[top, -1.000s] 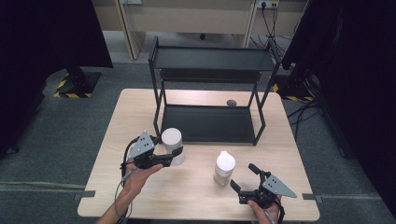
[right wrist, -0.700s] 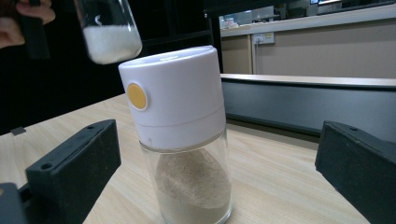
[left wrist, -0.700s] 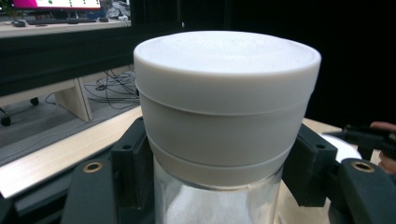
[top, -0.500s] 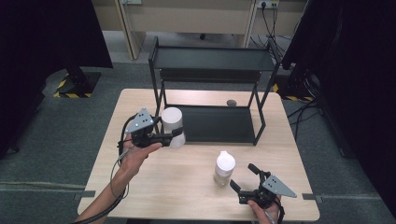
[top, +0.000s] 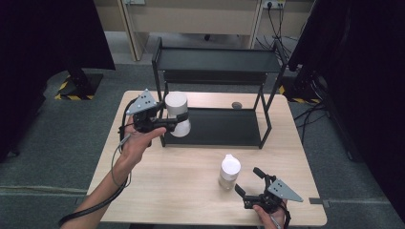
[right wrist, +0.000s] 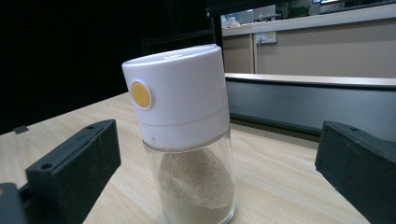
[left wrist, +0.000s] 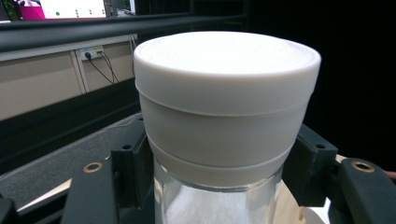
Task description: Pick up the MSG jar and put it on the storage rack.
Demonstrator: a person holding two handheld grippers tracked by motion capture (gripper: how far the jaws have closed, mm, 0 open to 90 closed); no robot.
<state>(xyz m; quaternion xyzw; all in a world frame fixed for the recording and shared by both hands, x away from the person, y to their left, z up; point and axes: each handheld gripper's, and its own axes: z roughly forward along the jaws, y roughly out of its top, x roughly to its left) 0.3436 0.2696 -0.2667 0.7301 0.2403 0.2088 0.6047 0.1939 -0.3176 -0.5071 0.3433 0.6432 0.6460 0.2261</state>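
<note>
A glass jar with a wide white lid (top: 176, 113) (left wrist: 224, 107) hangs in the air in front of the black shelf rack (top: 217, 57), at its left post. My left gripper (top: 175, 121) is shut on it, the jaws clamped on the glass just under the lid. A shaker jar with a white cap, a yellow dot and tan powder (top: 229, 171) (right wrist: 184, 140) stands on the wooden table (top: 167, 191). My right gripper (top: 249, 182) rests just right of it, jaws open and wide of the shaker, not touching it.
The rack has a top shelf and a low shelf (top: 219, 126) on the table's far half. A small dark round thing (top: 236, 105) lies behind the low shelf. Grey floor surrounds the table; cabinets stand at the back.
My left gripper has lifted the white-lidded jar off the table and carried it up and toward the rack. The right gripper and the shaker have stayed where they were.
</note>
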